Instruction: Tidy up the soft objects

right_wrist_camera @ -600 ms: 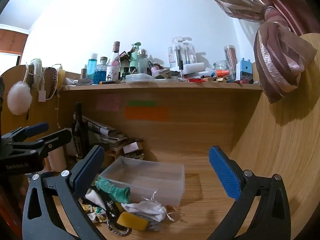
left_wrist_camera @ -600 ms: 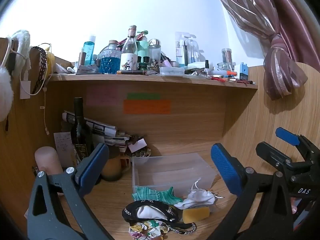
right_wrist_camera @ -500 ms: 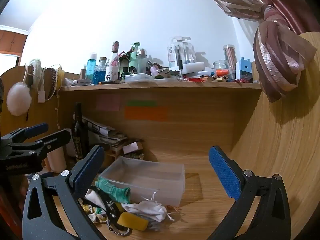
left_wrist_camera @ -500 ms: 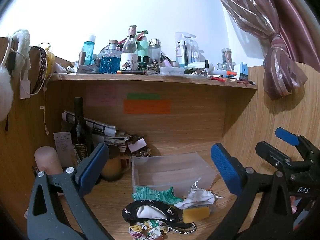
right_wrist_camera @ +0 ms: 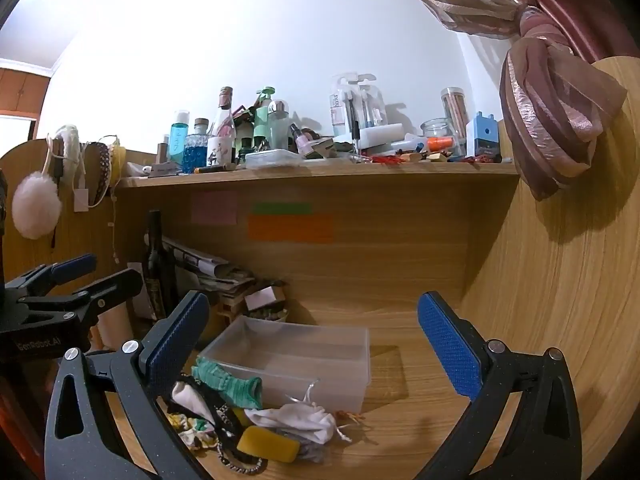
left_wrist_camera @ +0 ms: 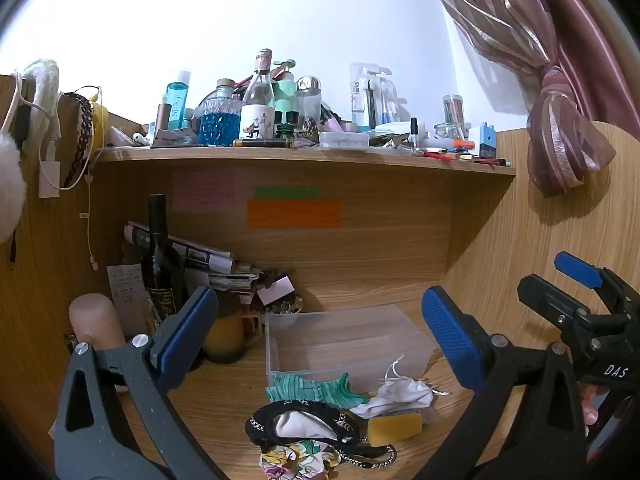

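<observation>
left wrist view: left hand-held gripper [left_wrist_camera: 316,332], jaws wide apart, nothing between. clear plastic bin [left_wrist_camera: 344,344] on tabletop [left_wrist_camera: 224,420]; soft pile at its 6 o'clock: green knit cloth [left_wrist_camera: 316,390], white pouch [left_wrist_camera: 404,394], yellow sponge [left_wrist_camera: 394,428], black-trimmed item, perhaps a headband [left_wrist_camera: 304,426].

right wrist view: right hand-held gripper [right_wrist_camera: 312,344], jaws wide apart, empty; pile at bin's [right_wrist_camera: 296,356] 7 o'clock.

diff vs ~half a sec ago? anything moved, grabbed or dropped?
Nothing visibly changed. The left gripper and the right gripper are open and empty as before, hovering short of the clear bin. The pile in front of it, green cloth, white pouch and yellow sponge, lies where it did.
</observation>
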### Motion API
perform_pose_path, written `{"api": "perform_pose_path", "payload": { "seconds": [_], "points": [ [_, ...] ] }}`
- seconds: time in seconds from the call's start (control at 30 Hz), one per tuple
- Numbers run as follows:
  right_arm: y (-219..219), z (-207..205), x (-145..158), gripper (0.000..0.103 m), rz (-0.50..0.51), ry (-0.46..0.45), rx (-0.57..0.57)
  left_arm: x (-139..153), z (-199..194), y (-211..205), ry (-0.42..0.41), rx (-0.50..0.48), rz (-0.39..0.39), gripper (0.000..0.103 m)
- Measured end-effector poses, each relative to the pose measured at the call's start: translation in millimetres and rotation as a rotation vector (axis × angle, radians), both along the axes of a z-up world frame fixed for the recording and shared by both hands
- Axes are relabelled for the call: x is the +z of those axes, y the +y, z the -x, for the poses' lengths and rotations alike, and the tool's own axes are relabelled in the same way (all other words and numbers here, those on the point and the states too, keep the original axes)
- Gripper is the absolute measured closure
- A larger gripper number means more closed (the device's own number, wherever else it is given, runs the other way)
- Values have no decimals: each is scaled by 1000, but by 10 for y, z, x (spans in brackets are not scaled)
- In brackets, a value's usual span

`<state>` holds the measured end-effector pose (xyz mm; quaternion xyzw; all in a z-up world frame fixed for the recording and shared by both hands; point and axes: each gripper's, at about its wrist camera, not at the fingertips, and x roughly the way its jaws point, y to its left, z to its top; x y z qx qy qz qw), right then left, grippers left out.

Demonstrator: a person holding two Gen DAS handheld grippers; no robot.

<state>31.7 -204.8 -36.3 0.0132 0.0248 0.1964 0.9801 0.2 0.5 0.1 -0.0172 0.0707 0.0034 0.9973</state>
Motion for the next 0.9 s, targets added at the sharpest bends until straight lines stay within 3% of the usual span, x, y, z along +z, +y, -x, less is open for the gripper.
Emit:
{"api": "perform_pose_path", "payload": {
  "seconds": [0.9],
  "points": [
    [-22,28,10,0,-20,-5,-8,-6,10,-84,-11,-7,-19,0]
  ]
}}
